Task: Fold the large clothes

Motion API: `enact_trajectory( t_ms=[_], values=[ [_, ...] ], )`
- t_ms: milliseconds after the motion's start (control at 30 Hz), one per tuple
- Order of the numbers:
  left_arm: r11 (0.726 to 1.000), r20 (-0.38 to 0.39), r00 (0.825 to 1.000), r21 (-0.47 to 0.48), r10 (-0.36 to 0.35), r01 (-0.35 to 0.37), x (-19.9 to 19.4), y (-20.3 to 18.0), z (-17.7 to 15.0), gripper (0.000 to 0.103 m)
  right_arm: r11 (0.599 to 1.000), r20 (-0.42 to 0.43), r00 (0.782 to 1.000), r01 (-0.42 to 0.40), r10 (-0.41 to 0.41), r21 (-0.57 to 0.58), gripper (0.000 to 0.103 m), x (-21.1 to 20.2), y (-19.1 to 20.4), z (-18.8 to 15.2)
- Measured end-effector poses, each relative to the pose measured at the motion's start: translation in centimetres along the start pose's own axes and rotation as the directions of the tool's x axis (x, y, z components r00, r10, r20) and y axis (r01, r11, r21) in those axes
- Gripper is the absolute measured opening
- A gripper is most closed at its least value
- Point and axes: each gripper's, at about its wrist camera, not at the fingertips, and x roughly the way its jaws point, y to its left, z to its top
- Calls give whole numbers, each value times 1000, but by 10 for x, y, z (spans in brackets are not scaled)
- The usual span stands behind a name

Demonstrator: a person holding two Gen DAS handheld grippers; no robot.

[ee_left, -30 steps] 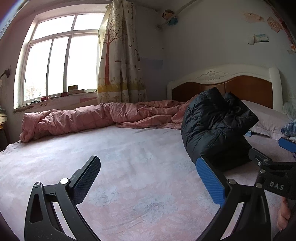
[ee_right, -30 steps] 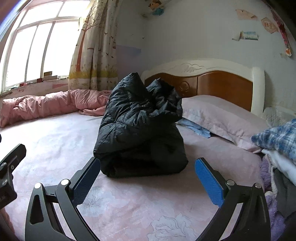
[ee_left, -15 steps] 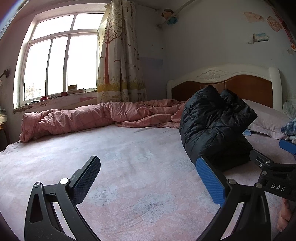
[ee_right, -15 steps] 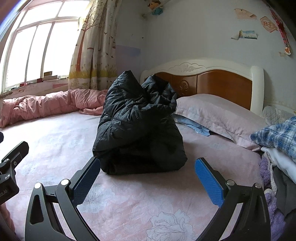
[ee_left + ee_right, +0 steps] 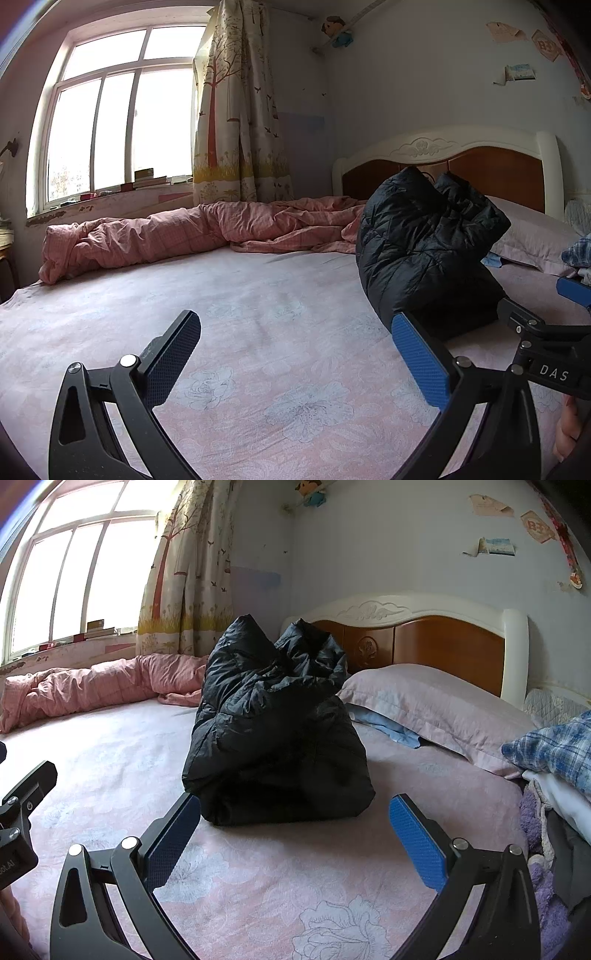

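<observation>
Sitting bunched and folded on the pink floral bed sheet (image 5: 122,746), the black puffer jacket (image 5: 277,738) fills the centre of the right wrist view, its collar end rising in two peaks toward the headboard (image 5: 436,642). In the left wrist view the same jacket (image 5: 424,243) lies at centre right. Right gripper (image 5: 294,834): fingers spread wide, holding nothing, low in the frame just short of the jacket's near edge. Left gripper (image 5: 295,358): also spread and empty, over bare sheet at the bottom of its frame; its blue pad (image 5: 419,360) overlaps the jacket's lower corner in the picture, contact unclear. A rolled pink quilt (image 5: 147,236) runs along the left under the window (image 5: 110,129). A pale pink pillow (image 5: 436,709) lies right of the jacket. Plaid cloth (image 5: 554,749) tops a pile at the right edge.
</observation>
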Motion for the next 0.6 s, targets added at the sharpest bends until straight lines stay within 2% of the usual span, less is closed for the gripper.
enact_trajectory(
  t_ms=[600],
  values=[
    [1000,-1,1000,-1,-2,2,0,-2,-2,103,1000,0,1000,-1,1,-1,103,2,-1,1]
  ],
)
